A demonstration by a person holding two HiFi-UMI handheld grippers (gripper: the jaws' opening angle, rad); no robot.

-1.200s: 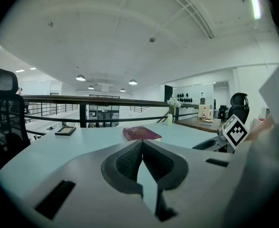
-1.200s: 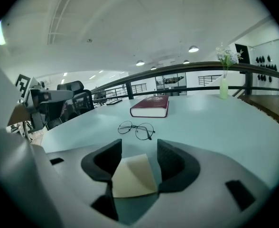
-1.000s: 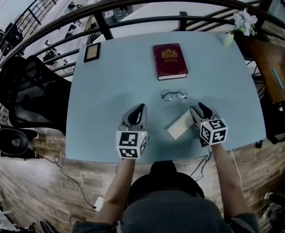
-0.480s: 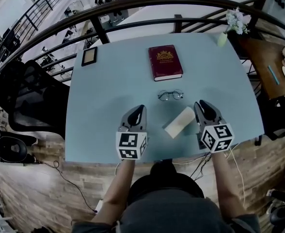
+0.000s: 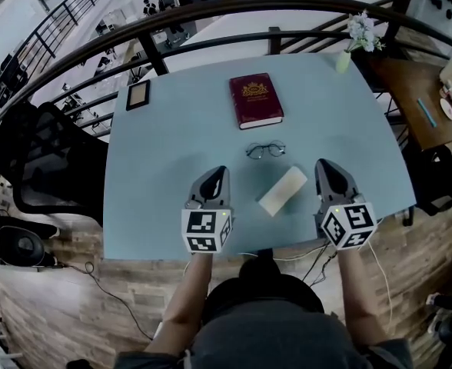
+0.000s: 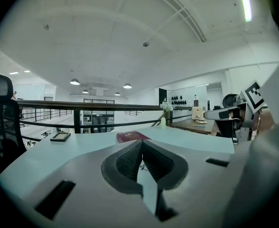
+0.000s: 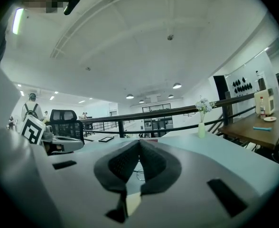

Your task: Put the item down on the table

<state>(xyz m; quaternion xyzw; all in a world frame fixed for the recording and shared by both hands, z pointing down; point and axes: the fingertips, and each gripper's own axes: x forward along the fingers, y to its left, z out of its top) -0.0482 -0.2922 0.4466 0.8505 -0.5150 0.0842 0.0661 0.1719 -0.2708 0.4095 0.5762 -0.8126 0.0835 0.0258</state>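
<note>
Pale blue table (image 5: 164, 152). We list one beige case (image 5: 283, 191), lying flat on it between our grippers, touching neither. Left gripper (image 5: 221, 172): jaws together, empty. Right gripper (image 5: 323, 164): jaws just closed, empty. Beyond the case: glasses (image 5: 265, 151), book (image 5: 255, 99).

Light-blue table (image 5: 180, 144) is carrying five things. Dark red book (image 5: 256, 99) is lying toward the far edge, with glasses (image 5: 265, 151) sitting just in front of it. Pale oblong box (image 5: 283, 191) is lying at an angle nearer the front edge (apart from the glasses). Small dark frame (image 5: 137, 94) is lying at the far left corner, and vase (image 5: 343, 61) is standing at the far right.
</note>
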